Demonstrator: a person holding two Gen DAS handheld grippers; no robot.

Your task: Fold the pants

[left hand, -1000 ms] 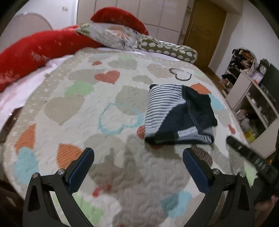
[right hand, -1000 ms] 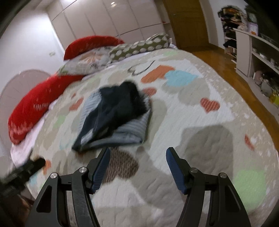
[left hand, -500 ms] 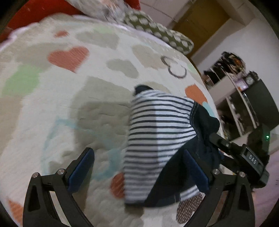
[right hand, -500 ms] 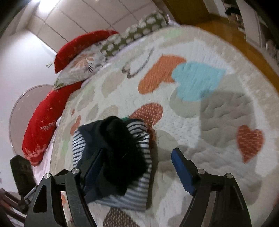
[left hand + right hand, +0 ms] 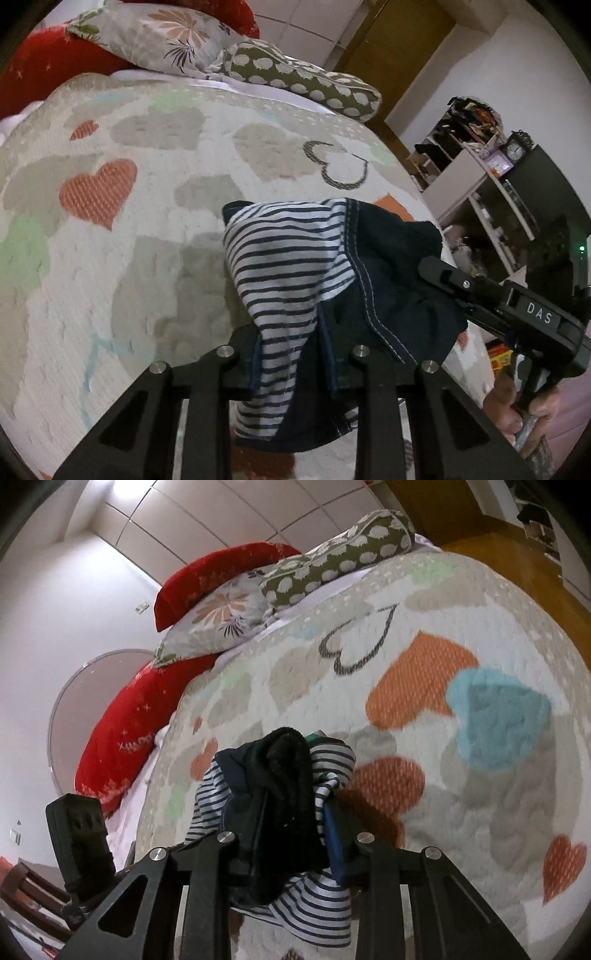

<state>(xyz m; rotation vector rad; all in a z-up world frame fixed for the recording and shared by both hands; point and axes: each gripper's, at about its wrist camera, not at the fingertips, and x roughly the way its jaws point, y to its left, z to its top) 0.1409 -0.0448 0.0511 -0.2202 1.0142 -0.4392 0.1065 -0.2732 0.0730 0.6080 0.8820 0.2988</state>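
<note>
The folded pants (image 5: 295, 266), navy with a white-and-navy striped side, are bunched between both grippers over the heart-patterned bedspread (image 5: 129, 236). My left gripper (image 5: 293, 363) is shut on their near striped edge. My right gripper (image 5: 295, 845) is shut on the dark navy side of the pants (image 5: 280, 775); its black body also shows in the left wrist view (image 5: 517, 310), at the bundle's right edge. The fingertips of both are hidden in cloth.
Red, floral and green dotted pillows (image 5: 295, 81) lie at the bed's far end. Open shelves with clutter (image 5: 480, 177) and a wooden door (image 5: 399, 48) stand right of the bed. A wooden floor (image 5: 517, 542) runs along the right side.
Both grippers moved in from the bed's near edge, closed on the folded pants from opposite sides, and the bundle now looks lifted and bunched.
</note>
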